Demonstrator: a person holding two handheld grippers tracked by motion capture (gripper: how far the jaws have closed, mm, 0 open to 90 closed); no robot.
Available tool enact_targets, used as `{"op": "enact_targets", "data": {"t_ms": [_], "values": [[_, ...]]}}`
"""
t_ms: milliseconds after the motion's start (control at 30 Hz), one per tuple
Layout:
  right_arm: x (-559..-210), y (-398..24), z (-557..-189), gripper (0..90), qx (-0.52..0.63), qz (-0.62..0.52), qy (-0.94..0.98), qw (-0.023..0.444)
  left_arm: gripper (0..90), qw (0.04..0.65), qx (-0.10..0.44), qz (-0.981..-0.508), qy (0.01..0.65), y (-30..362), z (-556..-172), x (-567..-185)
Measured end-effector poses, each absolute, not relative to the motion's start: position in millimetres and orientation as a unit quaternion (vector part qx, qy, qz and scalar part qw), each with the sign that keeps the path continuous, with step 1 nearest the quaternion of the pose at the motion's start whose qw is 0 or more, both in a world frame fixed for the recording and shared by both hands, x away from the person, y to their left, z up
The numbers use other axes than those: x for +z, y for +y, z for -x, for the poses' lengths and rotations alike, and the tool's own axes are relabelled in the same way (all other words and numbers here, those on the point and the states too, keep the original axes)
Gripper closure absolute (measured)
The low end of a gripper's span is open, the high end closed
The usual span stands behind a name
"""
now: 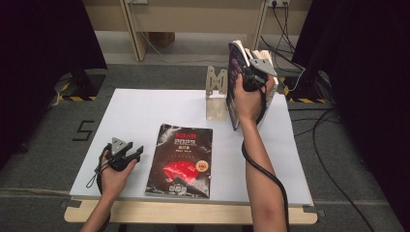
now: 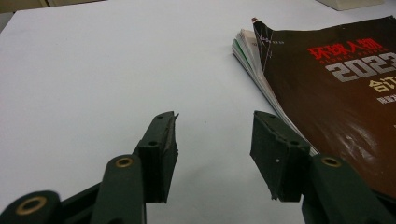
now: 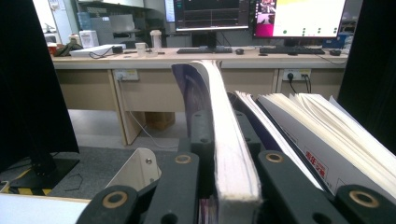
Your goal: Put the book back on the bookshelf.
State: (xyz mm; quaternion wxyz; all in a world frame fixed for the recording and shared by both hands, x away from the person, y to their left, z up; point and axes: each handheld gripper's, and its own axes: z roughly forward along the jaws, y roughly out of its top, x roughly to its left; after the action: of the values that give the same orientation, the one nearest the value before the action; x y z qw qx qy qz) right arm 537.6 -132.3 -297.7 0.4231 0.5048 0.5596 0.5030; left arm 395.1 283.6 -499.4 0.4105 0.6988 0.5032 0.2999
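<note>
A person works at a white-topped bench (image 1: 145, 111) with a tool in each hand. The left tool (image 1: 126, 155) rests low on the bench surface, its two black jaws spread apart with nothing between them. Just to its right lies a dark magazine (image 1: 181, 162) flat on the bench, red and white print on the cover, its page edges near the tool's right jaw. The right tool (image 3: 219, 154) is raised at the far side, jaws clamped on a purple-covered book (image 1: 238, 82) held upright. More books (image 3: 317, 140) with fanned pages stand just right of this tool. A metal bookend (image 1: 216, 92) stands to its left, close to the held book
</note>
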Motion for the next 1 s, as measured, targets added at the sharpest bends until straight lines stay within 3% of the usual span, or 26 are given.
{"op": "enact_targets", "data": {"t_ms": [1000], "values": [[-321.7,-126.1,-551.7,82.3,0.459,-0.510,0.578,0.441,49.9,0.412,0.301,-0.699,0.500,283.2,-394.6,-499.4]]}}
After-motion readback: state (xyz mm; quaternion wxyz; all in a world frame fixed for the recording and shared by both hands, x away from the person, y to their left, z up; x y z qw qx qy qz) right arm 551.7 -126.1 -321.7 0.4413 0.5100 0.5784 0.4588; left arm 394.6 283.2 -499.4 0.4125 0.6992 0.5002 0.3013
